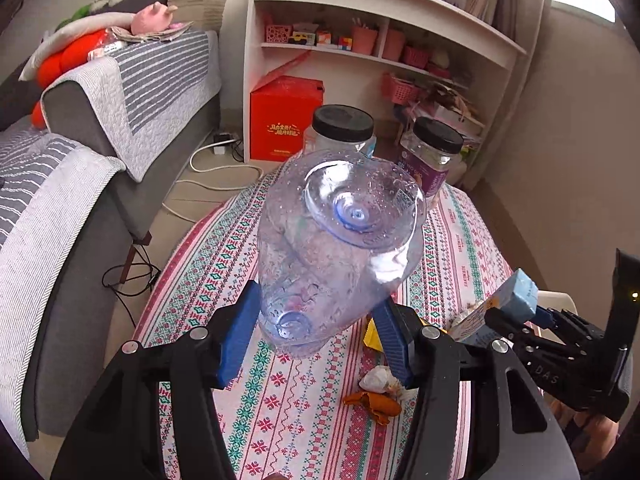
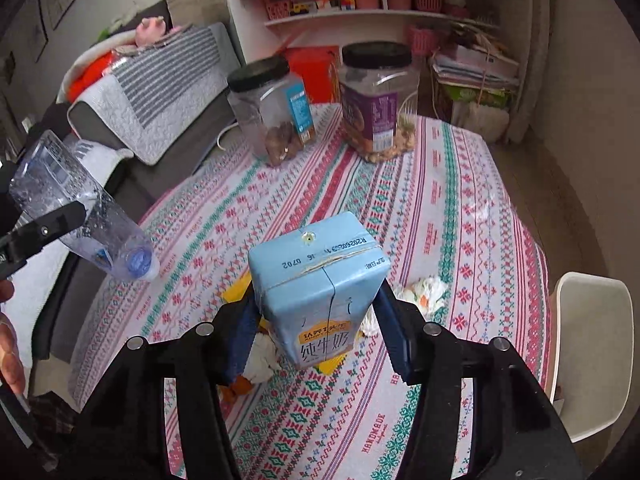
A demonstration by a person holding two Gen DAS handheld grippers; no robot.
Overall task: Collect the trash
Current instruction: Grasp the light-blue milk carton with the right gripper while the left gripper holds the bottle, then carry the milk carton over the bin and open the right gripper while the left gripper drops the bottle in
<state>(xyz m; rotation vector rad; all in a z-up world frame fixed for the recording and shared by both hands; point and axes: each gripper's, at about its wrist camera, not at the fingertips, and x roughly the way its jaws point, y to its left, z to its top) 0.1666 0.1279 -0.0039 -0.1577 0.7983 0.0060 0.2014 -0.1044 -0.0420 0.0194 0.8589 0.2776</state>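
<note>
**Both grippers hold trash above the patterned table**

The left gripper (image 1: 316, 320) has its blue pads clamped on a clear, empty plastic bottle (image 1: 336, 248), one pad on each side of the narrow neck end. The bottle's base points away from the camera, toward twelve o'clock, and droplets cling to the inside wall. In the right wrist view the same bottle (image 2: 80, 208) hangs at nine o'clock, tilted with its blue cap lowest, clear of the tablecloth (image 2: 460, 208).

The right gripper (image 2: 316, 332) grips a light blue milk carton (image 2: 320, 280); its blue fingers (image 2: 394, 336) press on the carton's two sides near the printed lower part, and the carton's top with its date stamp points toward twelve o'clock. The carton is off the table. From the left wrist view the carton (image 1: 516, 292) and the right gripper (image 1: 512, 320) sit at three to four o'clock.

Left on the table, beneath and beside the carton, are crumpled white tissues (image 2: 428, 292) at four o'clock of the carton, a yellow wrapper (image 2: 236, 292) partly hidden behind the fingers, and orange peel (image 1: 372, 402) seen at five o'clock in the left view.

At twelve o'clock stand two black-lidded clear jars: one with a blue label (image 2: 272, 112) and one with a purple label (image 2: 380, 104). A white chair (image 2: 592, 344) stands at the table's three o'clock edge.
</note>
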